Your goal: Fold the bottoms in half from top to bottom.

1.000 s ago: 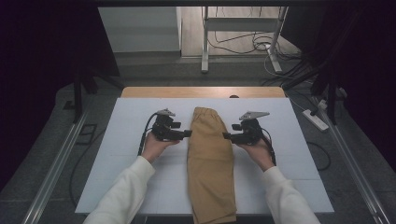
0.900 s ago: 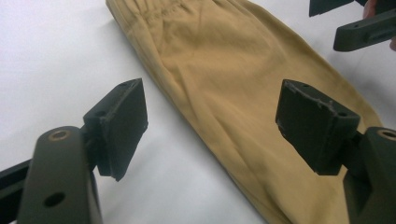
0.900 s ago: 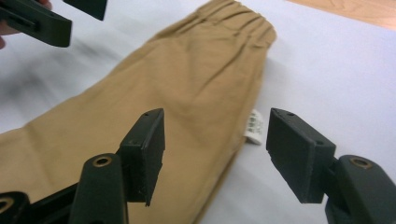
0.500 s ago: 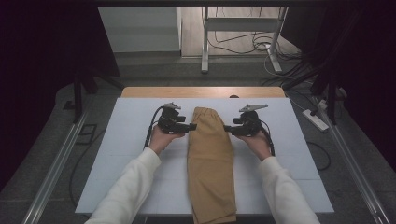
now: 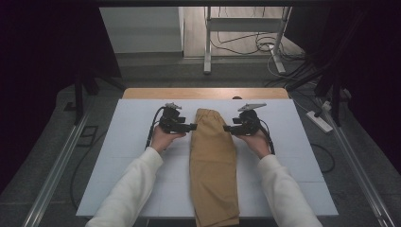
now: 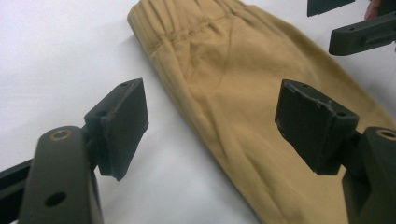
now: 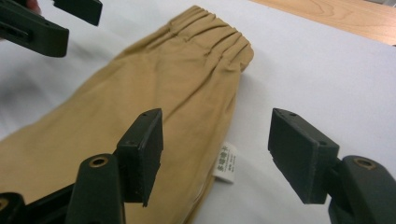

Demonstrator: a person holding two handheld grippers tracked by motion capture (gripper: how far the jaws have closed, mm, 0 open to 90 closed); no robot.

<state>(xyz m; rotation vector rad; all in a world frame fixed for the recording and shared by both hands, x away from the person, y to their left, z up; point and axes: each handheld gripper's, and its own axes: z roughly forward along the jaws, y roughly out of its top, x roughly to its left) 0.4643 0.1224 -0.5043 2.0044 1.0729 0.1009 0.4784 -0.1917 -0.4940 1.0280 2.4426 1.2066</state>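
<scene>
While both grippers flank the waistband end of the folded tan trousers [image 5: 213, 165], neither has taken hold of the cloth. Those trousers lie lengthwise down the middle of the white table [image 5: 118, 156], elastic waistband toward the far edge and the leg ends hanging just over the near edge.

At the trousers' left edge, the left gripper [image 5: 191, 126] has its jaws spread, nothing between them; in the left gripper view its pads [image 6: 122, 123] straddle the folded side seam, one over bare table and one over fabric. At the opposite edge the right gripper [image 5: 228, 127] is likewise spread and empty, its pads [image 7: 142, 151] straddling the seam where a small white care label [image 7: 227, 163] pokes out.

My read on the risks: if either gripper closes from this height, it may pinch only the top layer, so the fold would peel open when lifted. If one closes before the other, or they pull unevenly, the waistband could skew. The right gripper could also catch the label alone.

Room is generous. Bare table lies on both sides out to the left and right edges, and a clear strip remains between the waistband and the wooden far edge [image 5: 203, 92]. The near edge is the tight one, with the legs overhanging and the person's sleeves [image 5: 127, 189] crossing it.
</scene>
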